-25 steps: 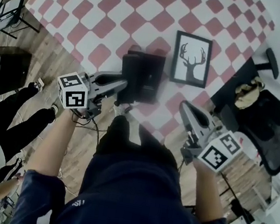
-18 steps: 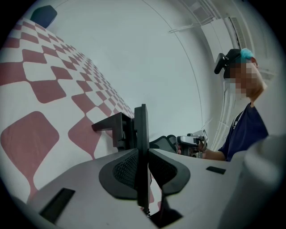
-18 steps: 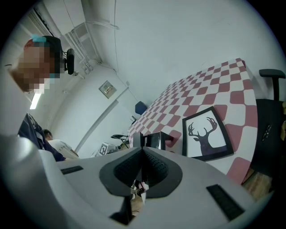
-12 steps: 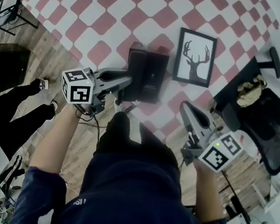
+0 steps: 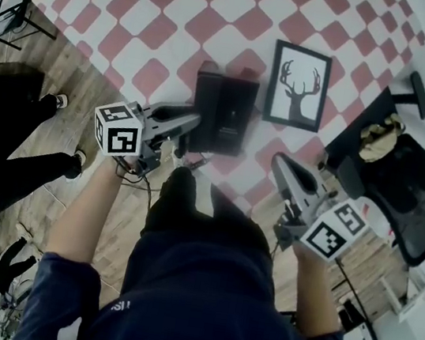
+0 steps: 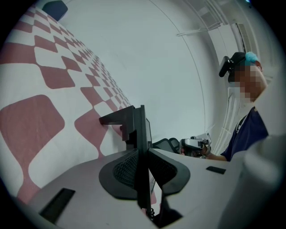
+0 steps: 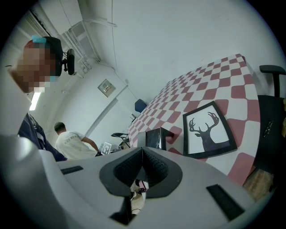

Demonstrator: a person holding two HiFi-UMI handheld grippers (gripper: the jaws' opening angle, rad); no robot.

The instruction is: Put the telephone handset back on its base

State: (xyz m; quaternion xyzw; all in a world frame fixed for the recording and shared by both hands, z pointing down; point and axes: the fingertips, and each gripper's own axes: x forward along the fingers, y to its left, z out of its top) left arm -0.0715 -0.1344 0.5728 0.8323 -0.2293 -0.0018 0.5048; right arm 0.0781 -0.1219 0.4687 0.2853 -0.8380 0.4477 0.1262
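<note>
1. Pinching the black telephone handset (image 6: 142, 134) edge-on, the left gripper (image 5: 191, 120) has its jaws pressed against both faces of it.
2. The handset lies along the left side of the telephone base (image 5: 236, 111) on the checkered desk (image 5: 143, 2); whether it is fully seated cannot be told.
3. The right gripper (image 5: 278, 162) hovers near the desk's edge, apart from the phone, with its jaws pressed together on nothing.
4. A framed deer picture (image 5: 298, 85) lies just right of the base.

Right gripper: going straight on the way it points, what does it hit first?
Probably the black telephone, dead ahead of the right gripper; the deer picture lies off to its right. Height over the table is unclear.
</note>
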